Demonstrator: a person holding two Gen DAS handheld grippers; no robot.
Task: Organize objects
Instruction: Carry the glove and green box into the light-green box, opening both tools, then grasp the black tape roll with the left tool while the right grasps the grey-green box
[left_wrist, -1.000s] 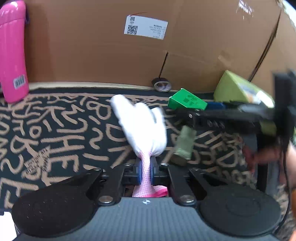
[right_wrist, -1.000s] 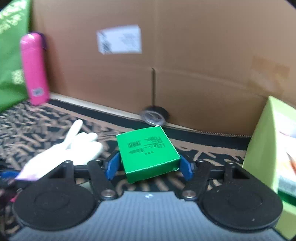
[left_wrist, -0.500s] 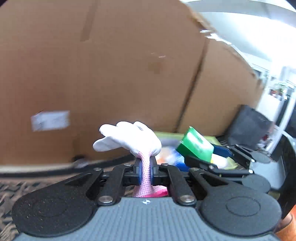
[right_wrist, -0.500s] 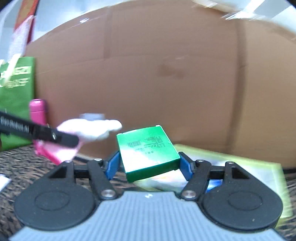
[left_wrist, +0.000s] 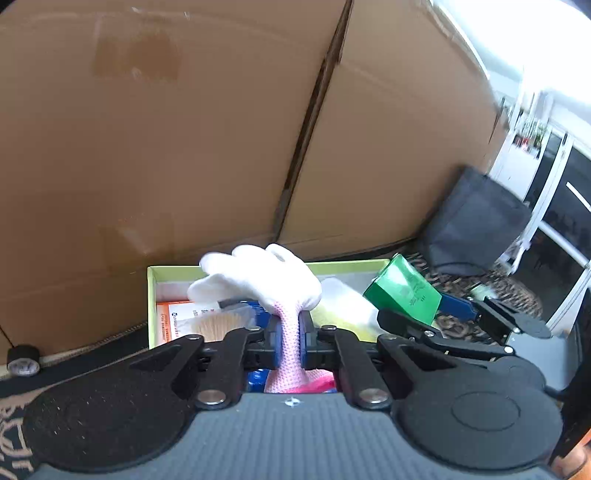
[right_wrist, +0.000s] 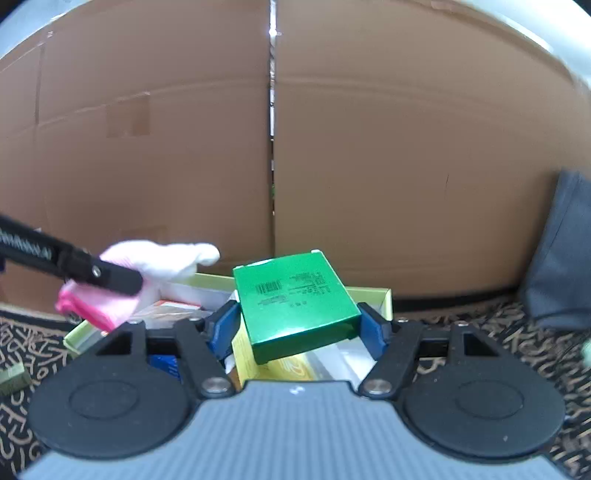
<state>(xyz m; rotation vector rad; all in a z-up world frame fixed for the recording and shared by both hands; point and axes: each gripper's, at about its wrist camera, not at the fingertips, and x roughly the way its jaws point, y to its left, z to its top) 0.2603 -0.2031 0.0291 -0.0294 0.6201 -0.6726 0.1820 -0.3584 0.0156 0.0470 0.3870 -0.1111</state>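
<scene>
My left gripper (left_wrist: 290, 332) pinches the pink knit cuff of a white glove (left_wrist: 258, 280), whose fingers flop over a shallow yellow-green box (left_wrist: 149, 295); its jaws are opening slightly with the cuff still between the pads. My right gripper (right_wrist: 297, 325) holds a flat green carton (right_wrist: 295, 295) by its sides over the same box (right_wrist: 386, 301); its jaws are opening too, the pads still touching. In the right wrist view, the glove (right_wrist: 166, 262) and left gripper (right_wrist: 110, 280) hang at the left. The carton (left_wrist: 402, 291) shows at the right of the left wrist view.
The yellow-green box holds an orange packet (left_wrist: 170, 317), cotton swabs (left_wrist: 218, 325) and yellow packaging (right_wrist: 291, 369). Tall cardboard walls (left_wrist: 184, 147) stand close behind. A dark grey bag (right_wrist: 561, 251) leans at the right. A tape roll (left_wrist: 23, 360) lies on the patterned cloth (right_wrist: 480, 332).
Both grippers have swung right and upward from the patterned cloth to above the yellow-green box, carrying the glove and the green carton. The pink bottle has left both views.
</scene>
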